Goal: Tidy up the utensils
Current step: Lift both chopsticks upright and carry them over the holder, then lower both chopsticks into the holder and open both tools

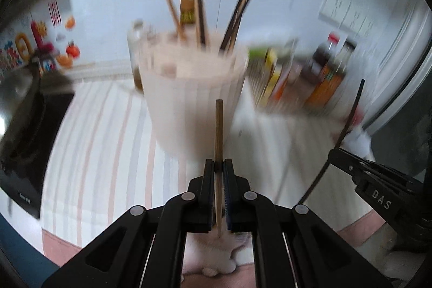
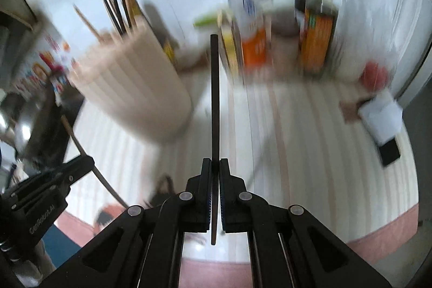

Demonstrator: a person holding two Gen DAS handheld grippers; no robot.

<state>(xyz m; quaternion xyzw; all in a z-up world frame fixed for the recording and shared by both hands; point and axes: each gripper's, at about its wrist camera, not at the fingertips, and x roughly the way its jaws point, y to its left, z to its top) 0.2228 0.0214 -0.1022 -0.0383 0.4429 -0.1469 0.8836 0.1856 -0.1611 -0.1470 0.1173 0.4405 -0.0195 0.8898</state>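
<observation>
My left gripper (image 1: 219, 166) is shut on a light wooden chopstick (image 1: 219, 131) that points up toward a white ribbed utensil holder (image 1: 191, 96). Several wooden and dark chopsticks (image 1: 201, 15) stand in that holder. My right gripper (image 2: 215, 163) is shut on a black chopstick (image 2: 215, 99), which stands upright between its pads. In the right wrist view the utensil holder (image 2: 132, 91) sits left of the black chopstick. The right gripper (image 1: 333, 154) shows at the right edge of the left wrist view, holding its black chopstick (image 1: 351, 112). Both views are motion-blurred.
A striped cloth (image 2: 297, 142) covers the counter. Bottles and boxes of condiments (image 2: 316, 42) line the back wall. A dark cooktop with a pan (image 1: 24, 120) lies at the left. A white packet and a black object (image 2: 383, 123) lie at the right.
</observation>
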